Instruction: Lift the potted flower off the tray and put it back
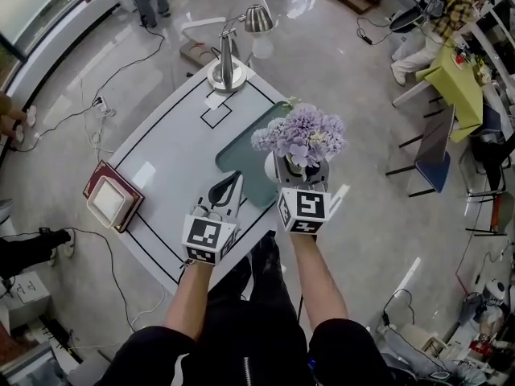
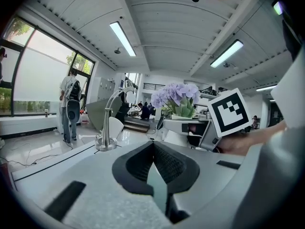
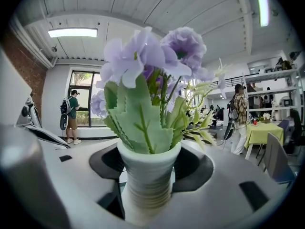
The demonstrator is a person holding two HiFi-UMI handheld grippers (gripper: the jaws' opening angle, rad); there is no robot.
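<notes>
Head view, counter: white top carrying the teal tray.
Tray: next stop for the pot imo, which calls for a straight, level drop back onto it before letting go.
Potted flower: upright over the tray's right edge and looks lifted clear, so I'd say the lift half is done.
Right gripper: clamped on the white pot's neck.
Left gripper: pinched closed on nothing, just beside it.

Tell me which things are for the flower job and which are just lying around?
For the job: potted flower, tray, right gripper holding the pot.
Just lying about: desk lamp, red book, white box on it.
</notes>
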